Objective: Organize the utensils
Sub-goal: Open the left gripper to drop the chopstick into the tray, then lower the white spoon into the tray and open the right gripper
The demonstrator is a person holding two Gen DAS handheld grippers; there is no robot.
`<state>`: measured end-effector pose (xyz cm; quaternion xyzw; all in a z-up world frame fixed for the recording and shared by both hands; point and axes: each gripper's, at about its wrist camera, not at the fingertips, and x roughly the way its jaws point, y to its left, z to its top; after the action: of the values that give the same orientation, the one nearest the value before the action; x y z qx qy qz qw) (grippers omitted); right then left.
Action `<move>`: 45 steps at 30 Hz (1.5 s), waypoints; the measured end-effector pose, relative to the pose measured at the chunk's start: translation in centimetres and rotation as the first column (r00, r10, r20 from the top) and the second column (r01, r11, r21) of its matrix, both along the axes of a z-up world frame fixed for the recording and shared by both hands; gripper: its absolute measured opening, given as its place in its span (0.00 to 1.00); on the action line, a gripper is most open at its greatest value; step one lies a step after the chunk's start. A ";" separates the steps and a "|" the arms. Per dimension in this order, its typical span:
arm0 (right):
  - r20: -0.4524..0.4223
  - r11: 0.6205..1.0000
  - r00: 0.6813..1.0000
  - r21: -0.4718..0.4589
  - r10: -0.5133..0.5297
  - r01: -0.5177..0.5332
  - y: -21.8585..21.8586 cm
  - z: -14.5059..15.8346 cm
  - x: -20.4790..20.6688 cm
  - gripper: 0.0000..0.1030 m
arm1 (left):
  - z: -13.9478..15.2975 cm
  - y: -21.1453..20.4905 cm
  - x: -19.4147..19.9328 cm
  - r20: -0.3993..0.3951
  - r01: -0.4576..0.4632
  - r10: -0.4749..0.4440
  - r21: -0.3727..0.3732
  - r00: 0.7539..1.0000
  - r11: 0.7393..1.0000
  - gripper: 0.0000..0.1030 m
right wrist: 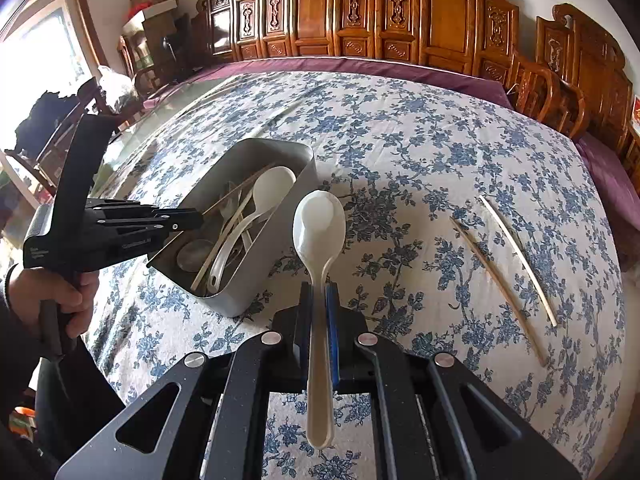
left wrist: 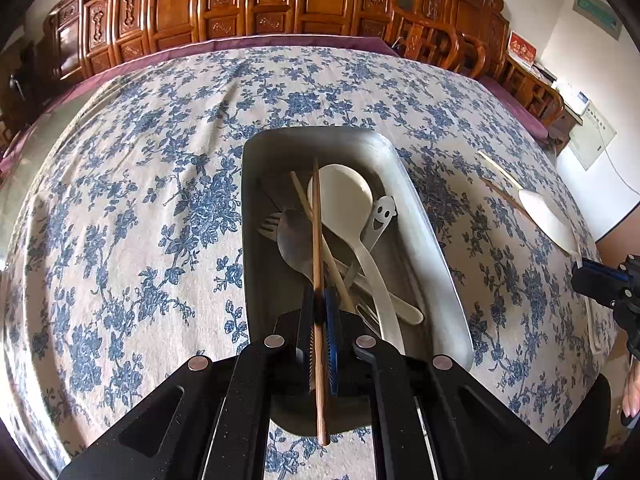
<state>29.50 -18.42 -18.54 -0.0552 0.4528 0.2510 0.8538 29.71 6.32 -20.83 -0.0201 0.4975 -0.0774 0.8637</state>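
Brown chopstick (left wrist: 318, 280): clamped in left tool (left wrist: 319, 312), over metal tray (left wrist: 420, 216).
White spoon (right wrist: 319, 232): pinched in right tool (right wrist: 319, 320), beside tray.
Tray: mid-bench (right wrist: 400, 128), holding utensils.
Two chopsticks (right wrist: 516, 256): loose, toward bench's right edge.

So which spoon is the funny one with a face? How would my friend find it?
Start at the grey metal tray in the middle of the flowery tablecloth. Inside, beside the big white spoon on its right, lies the smiley utensil. Its rounded pale end has two eyes and a grin cut into it, and nothing else in the tray does.
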 end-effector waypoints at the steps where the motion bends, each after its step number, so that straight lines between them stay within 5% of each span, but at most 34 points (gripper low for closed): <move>1: 0.000 1.000 1.000 0.001 0.001 -0.001 0.1 0.0 0.0 0.08 | 0.0 0.1 0.1 0.000 -0.001 0.001 -0.001 1.000 1.000 0.04; 13: 0.008 0.999 0.999 0.019 0.038 -0.038 3.0 0.4 0.8 0.08 | 0.9 0.7 -0.1 0.016 -0.001 0.001 -0.007 1.000 1.000 0.05; 32: -0.059 0.994 0.997 0.101 0.047 -0.041 10.0 -1.3 5.6 0.08 | 5.2 4.5 -3.1 0.101 -0.044 0.042 0.019 0.994 0.999 0.25; 45: -0.104 0.996 0.991 0.044 0.079 -0.075 14.3 -3.7 7.7 0.08 | 5.2 5.7 -3.9 0.097 -0.066 0.063 0.033 0.993 0.997 0.29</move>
<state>37.23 -4.14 -22.28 -0.0424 0.4898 0.2954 0.8192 25.81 11.99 -15.66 -0.0167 0.4560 -0.0413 0.8889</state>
